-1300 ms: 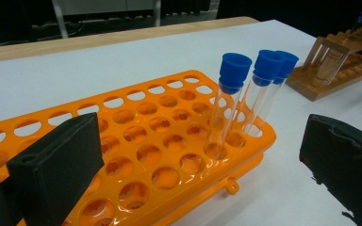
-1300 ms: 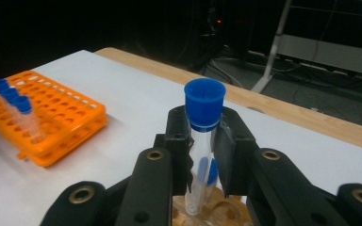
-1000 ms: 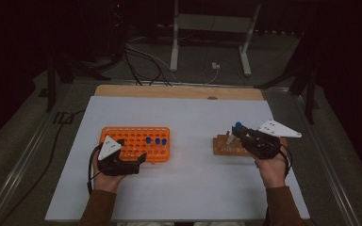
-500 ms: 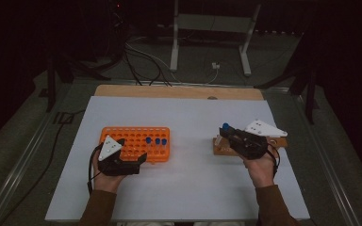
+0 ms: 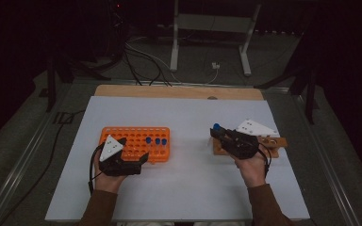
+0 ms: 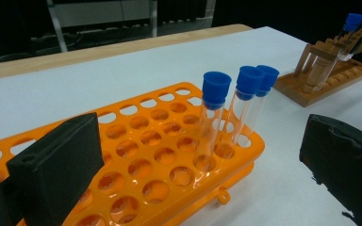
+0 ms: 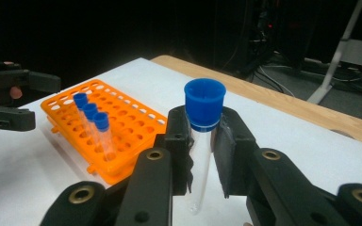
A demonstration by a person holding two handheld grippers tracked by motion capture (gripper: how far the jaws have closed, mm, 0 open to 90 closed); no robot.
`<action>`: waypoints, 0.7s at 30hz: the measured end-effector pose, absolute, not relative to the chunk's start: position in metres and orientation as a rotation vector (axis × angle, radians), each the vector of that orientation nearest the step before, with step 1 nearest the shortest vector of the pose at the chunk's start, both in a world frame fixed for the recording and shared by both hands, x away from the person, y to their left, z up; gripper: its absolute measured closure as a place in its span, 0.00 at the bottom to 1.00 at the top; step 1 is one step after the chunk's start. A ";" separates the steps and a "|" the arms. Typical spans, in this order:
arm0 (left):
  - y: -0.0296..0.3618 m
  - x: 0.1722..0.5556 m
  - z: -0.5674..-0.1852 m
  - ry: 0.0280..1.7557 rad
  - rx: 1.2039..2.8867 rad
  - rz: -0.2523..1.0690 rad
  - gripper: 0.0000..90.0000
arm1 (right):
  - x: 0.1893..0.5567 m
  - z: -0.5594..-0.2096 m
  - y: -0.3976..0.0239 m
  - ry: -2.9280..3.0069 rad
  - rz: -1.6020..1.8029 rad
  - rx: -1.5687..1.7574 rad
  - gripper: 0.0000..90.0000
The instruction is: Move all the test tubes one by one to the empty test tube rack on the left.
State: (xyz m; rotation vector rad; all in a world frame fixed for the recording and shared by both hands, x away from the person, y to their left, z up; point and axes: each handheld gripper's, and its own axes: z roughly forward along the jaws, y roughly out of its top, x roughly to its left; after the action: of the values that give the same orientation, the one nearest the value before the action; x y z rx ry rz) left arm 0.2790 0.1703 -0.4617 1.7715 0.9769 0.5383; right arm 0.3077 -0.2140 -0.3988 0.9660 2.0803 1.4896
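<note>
My right gripper [image 5: 219, 134] [image 7: 202, 141] is shut on a clear test tube with a blue cap [image 5: 216, 126] [image 7: 203, 113], held upright just above the left end of a wooden rack [image 5: 271, 146] [image 6: 330, 75]. An orange tube rack [image 5: 134, 141] [image 6: 136, 165] [image 7: 118, 117] sits left of centre, with three blue-capped tubes [image 5: 156, 141] [image 6: 235, 108] [image 7: 90, 117] standing at its right end. My left gripper [image 5: 134, 157] [image 6: 200, 162] rests open at the rack's near edge, nothing between its jaws.
A white sheet [image 5: 184, 188] covers the wooden table [image 5: 179, 92]. Most holes of the orange rack have no tube in them. Cables and a metal stand [image 5: 207, 42] lie on the dark floor beyond the table.
My right gripper has carried the blue-capped tube leftward, off the wooden rack toward the table's middle. The left gripper has stayed put.
</note>
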 end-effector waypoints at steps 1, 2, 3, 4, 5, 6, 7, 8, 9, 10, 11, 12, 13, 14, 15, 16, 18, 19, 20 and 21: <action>0.169 0.279 -0.461 0.972 1.774 0.543 0.01 | 0.308 -0.399 -0.212 2.084 1.493 0.964 0.86; 0.168 0.278 -0.460 0.968 1.775 0.551 0.01 | 0.308 -0.399 -0.211 2.086 1.496 0.961 0.86; 0.167 0.277 -0.458 0.960 1.779 0.557 0.01 | 0.308 -0.399 -0.209 2.090 1.499 0.957 0.86; 0.165 0.277 -0.457 0.952 1.779 0.558 0.01 | 0.308 -0.399 -0.207 2.093 1.503 0.956 0.86; 0.164 0.276 -0.456 0.944 1.782 0.560 0.01 | 0.308 -0.399 -0.205 2.096 1.506 0.952 0.86; 0.162 0.276 -0.455 0.936 1.784 0.563 0.01 | 0.308 -0.399 -0.203 2.101 1.508 0.947 0.86; 0.160 0.275 -0.453 0.928 1.788 0.567 0.01 | 0.308 -0.400 -0.201 2.105 1.513 0.942 0.86; 0.158 0.274 -0.452 0.919 1.789 0.566 0.01 | 0.308 -0.400 -0.199 2.110 1.515 0.937 0.86; 0.156 0.273 -0.451 0.912 1.789 0.564 0.01 | 0.309 -0.400 -0.197 2.116 1.519 0.937 0.86; 0.154 0.273 -0.449 0.902 1.796 0.567 0.01 | 0.309 -0.401 -0.194 2.122 1.522 0.931 0.86; 0.152 0.272 -0.448 0.895 1.804 0.570 0.01 | 0.309 -0.401 -0.191 2.128 1.525 0.928 0.86; 0.149 0.271 -0.446 0.889 1.807 0.568 0.02 | 0.309 -0.402 -0.189 2.135 1.529 0.920 0.86; 0.147 0.270 -0.445 0.886 1.810 0.563 0.02 | 0.309 -0.402 -0.186 2.142 1.531 0.916 0.86; 0.145 0.270 -0.444 0.879 1.813 0.556 0.03 | 0.309 -0.403 -0.183 2.147 1.533 0.911 0.86; 0.143 0.269 -0.443 0.869 1.814 0.548 0.03 | 0.309 -0.403 -0.181 2.154 1.538 0.908 0.86; 0.140 0.268 -0.442 0.862 1.818 0.541 0.04 | 0.309 -0.403 -0.178 2.163 1.541 0.904 0.86; 0.134 0.269 -0.441 0.845 1.828 0.529 0.04 | 0.309 -0.404 -0.172 2.178 1.543 0.890 0.86; 0.131 0.269 -0.440 0.837 1.830 0.521 0.05 | 0.309 -0.403 -0.169 2.186 1.544 0.882 0.86; 0.128 0.270 -0.440 0.827 1.835 0.512 0.05 | 0.308 -0.403 -0.167 2.191 1.548 0.879 0.86; 0.124 0.270 -0.439 0.821 1.835 0.505 0.06 | 0.308 -0.403 -0.164 2.198 1.549 0.871 0.86</action>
State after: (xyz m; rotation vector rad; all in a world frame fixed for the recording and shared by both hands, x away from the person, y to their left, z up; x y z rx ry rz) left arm 0.2700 0.1244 -0.4389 1.8348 0.8214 0.5053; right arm 0.3080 -0.1644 -0.4029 0.8710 2.1984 1.5493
